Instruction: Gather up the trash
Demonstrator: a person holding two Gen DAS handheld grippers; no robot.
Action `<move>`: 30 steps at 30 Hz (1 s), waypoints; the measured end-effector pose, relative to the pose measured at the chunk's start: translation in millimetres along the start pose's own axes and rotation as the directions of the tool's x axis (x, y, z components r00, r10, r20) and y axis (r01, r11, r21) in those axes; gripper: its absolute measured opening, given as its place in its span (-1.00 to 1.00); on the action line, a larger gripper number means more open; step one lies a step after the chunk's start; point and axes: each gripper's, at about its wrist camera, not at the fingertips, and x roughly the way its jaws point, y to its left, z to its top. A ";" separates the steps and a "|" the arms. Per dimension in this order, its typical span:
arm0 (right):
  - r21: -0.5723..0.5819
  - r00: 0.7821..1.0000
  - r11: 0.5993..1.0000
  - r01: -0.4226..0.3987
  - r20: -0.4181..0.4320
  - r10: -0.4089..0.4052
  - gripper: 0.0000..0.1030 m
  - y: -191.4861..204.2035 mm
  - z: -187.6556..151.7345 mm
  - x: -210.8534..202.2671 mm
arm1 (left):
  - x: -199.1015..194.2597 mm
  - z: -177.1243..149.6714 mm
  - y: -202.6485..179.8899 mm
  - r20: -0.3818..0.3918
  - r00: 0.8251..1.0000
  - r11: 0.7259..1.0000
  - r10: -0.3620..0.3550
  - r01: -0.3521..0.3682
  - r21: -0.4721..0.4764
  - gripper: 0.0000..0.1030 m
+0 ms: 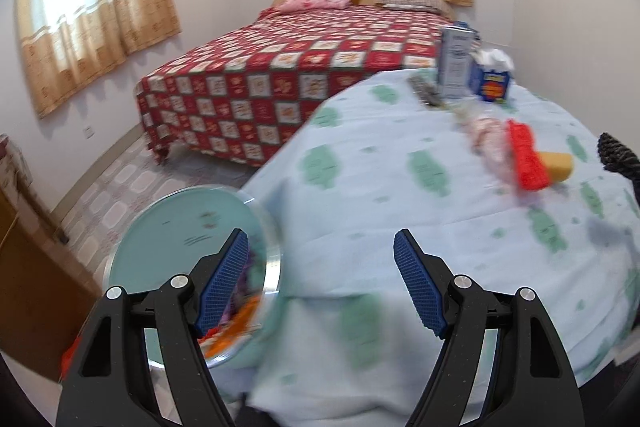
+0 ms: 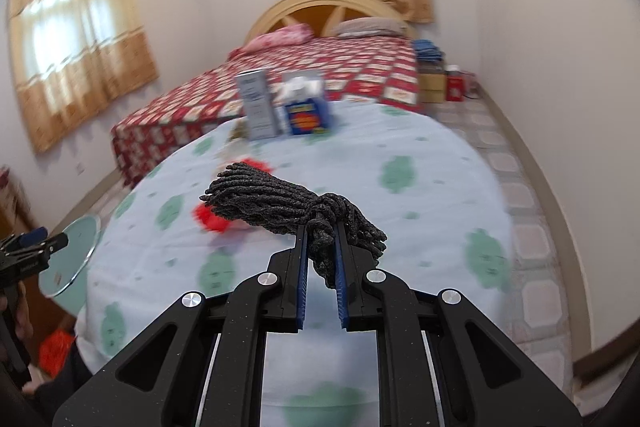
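My right gripper (image 2: 320, 231) is shut on a dark grey bundle of cord (image 2: 280, 201) and holds it above the table; the bundle's end shows at the right edge of the left wrist view (image 1: 616, 151). On the cloth lie a red knitted piece (image 1: 526, 155), a yellow sponge (image 1: 558, 165) and a pinkish wrapper (image 1: 488, 139). My left gripper (image 1: 320, 233) is open with nothing between its fingers, over the table's near edge. Beside its left finger stands a bin with a round teal lid (image 1: 180, 227), orange and purple scraps showing under the lid. The right wrist view also shows the left gripper (image 2: 34, 239) and the lid (image 2: 76, 251).
The round table (image 1: 360, 187) wears a pale blue cloth with green patches. At its far side stand a grey carton (image 1: 454, 63), a blue tissue box (image 1: 494, 79) and a remote (image 1: 426, 91). A bed with a red checked cover (image 1: 280, 75) lies beyond. A wooden cabinet (image 1: 24, 267) is at left.
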 end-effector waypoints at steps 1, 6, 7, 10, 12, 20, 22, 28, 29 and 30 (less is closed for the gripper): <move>0.013 1.000 1.000 0.018 0.000 -0.018 -0.76 -7.9 -1.5 1.2 | 1.3 3.4 -12.9 0.004 1.000 1.000 -0.014 0.014 0.014 0.44; 0.055 0.997 0.996 0.072 0.020 -0.073 -0.76 -32.2 -8.7 6.0 | 14.6 18.6 -78.3 0.004 0.997 0.995 -0.073 0.072 0.074 0.44; 0.058 0.997 0.995 0.078 0.022 -0.080 -0.76 -34.7 -9.5 6.7 | 17.3 21.2 -88.1 0.002 0.996 0.993 -0.084 0.083 0.081 0.44; 0.063 0.994 0.993 0.101 0.035 -0.104 -0.75 -46.0 -12.1 7.7 | 27.9 28.2 -118.3 -0.001 0.994 0.988 -0.106 0.106 0.110 0.44; 0.084 0.991 0.988 0.126 0.044 -0.130 -0.75 -58.5 -10.9 10.2 | 36.5 32.1 -135.0 -0.012 0.994 0.987 -0.112 0.112 0.117 0.44; 0.142 0.990 0.982 0.123 0.052 -0.131 -0.75 -80.1 -17.8 13.9 | 72.4 44.8 -177.4 -0.065 0.989 0.981 -0.132 0.140 0.137 0.14; 0.145 0.991 0.983 0.116 0.052 -0.125 -0.75 -80.2 -20.3 14.7 | 85.3 45.5 -183.3 -0.112 0.982 0.978 -0.153 0.166 0.126 -0.14; 0.143 0.993 0.986 0.087 0.062 -0.097 -0.75 -74.3 -21.0 11.4 | 88.0 44.5 -178.1 -0.152 0.971 0.972 -0.184 0.203 0.121 -0.81; 0.141 0.994 0.986 0.083 0.064 -0.092 -0.75 -72.8 -20.3 10.7 | 83.8 44.0 -176.2 -0.139 0.972 0.970 -0.187 0.205 0.132 -0.81; 0.139 0.994 0.987 0.079 0.067 -0.089 -0.75 -70.8 -19.0 10.0 | 76.2 43.6 -172.4 -0.121 0.975 0.968 -0.184 0.201 0.149 -0.81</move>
